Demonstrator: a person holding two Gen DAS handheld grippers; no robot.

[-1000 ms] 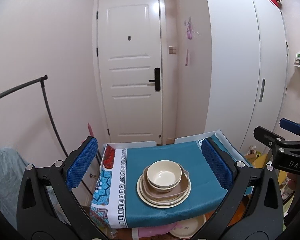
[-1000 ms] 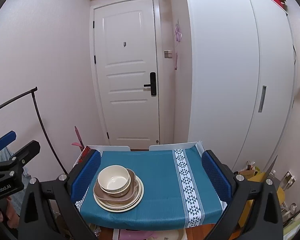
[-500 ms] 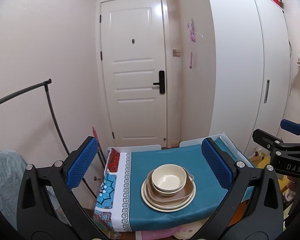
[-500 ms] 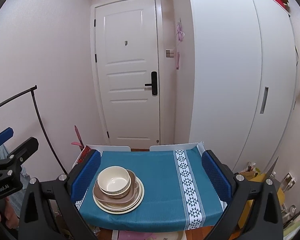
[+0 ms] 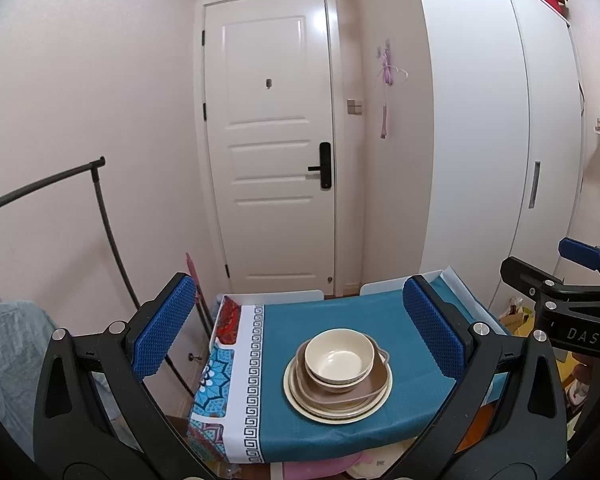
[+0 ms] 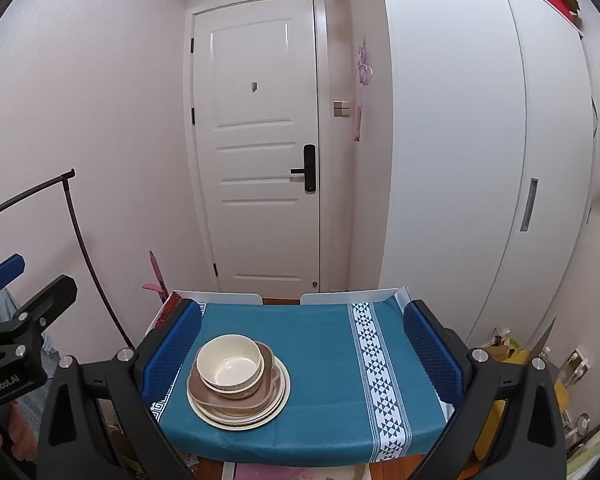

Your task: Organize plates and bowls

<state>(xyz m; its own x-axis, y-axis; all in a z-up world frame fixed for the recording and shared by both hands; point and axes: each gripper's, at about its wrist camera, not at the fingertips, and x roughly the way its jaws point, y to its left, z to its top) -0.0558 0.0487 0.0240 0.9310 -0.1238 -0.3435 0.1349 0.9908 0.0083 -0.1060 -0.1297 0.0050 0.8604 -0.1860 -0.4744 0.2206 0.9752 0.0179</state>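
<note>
Both grippers have tipped up a bit over the last second, so the door fills more of each view and the dish stack sits lower and nearer the bottom edge. Nothing on the table itself has budged.

Left wrist view first: the left gripper (image 5: 300, 334) has its blue padded fingers (image 5: 165, 328) spread wide, nothing between them. Straight ahead and slightly down, framed between the two pads, is the cream round bowl (image 5: 339, 356), nested on a brown squarish dish (image 5: 374, 394) and a cream flat plate (image 5: 300, 396), all on the small table with the teal patterned cloth (image 5: 340, 312). The stack is round, so no long axis to worry about. The other tool pokes in at the right edge.

Right wrist view: the right gripper (image 6: 300, 344) is also wide apart and holding nothing. Here the bowl (image 6: 229, 364) sits off to the left, close in front of the left pad, with bare teal cloth (image 6: 320, 344) dead ahead.

So I'd say the left gripper is the one lined up on the stack and looks better placed to go for the bowl rim; the right would have to swing left first. The stack looks tidy already, might be nearly done.
</note>
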